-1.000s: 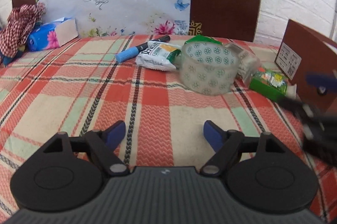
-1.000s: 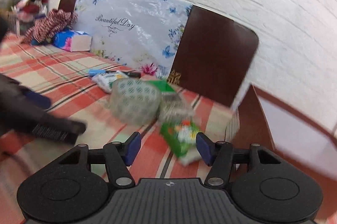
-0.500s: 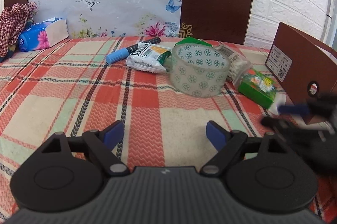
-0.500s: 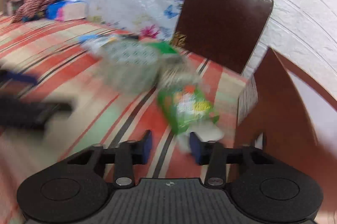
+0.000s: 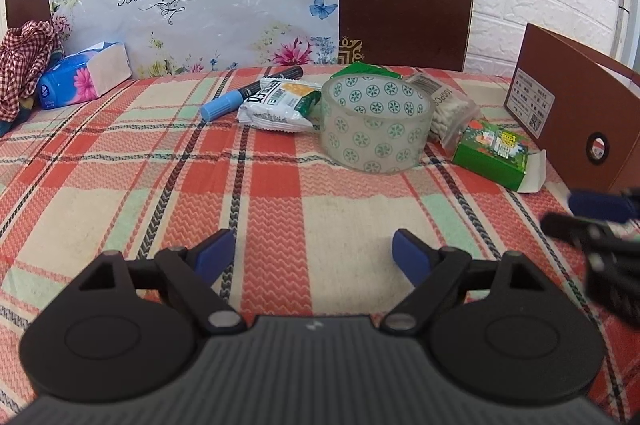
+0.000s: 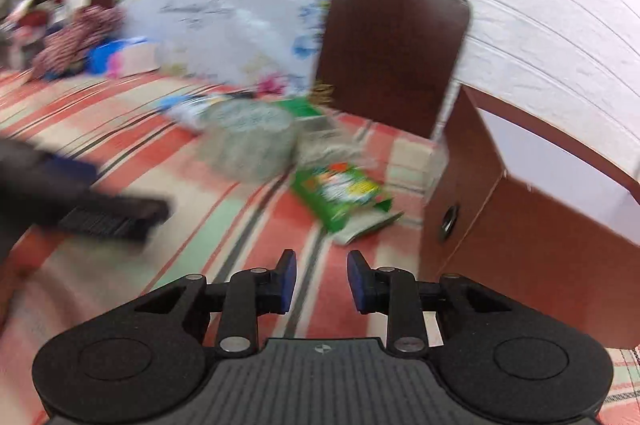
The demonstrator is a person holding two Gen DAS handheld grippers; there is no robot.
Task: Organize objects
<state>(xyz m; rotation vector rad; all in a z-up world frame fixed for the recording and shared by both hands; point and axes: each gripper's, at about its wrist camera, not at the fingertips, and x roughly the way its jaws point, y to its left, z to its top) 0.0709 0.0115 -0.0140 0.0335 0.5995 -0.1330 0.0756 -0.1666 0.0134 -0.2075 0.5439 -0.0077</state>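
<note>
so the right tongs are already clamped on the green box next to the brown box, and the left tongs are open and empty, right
Not quite. The right tongs hold nothing: their tips are parted, short of the green box, which lies on the plaid cloth beside the brown box. The right wrist view shows it. The left tongs are indeed open and empty.

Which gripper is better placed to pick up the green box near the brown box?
Right, probably. The right gripper points toward the green box, jaws apart. The left gripper sits farther back.

Green box [image 5: 494, 155], red plaid cloth [image 5: 280, 185]
</note>
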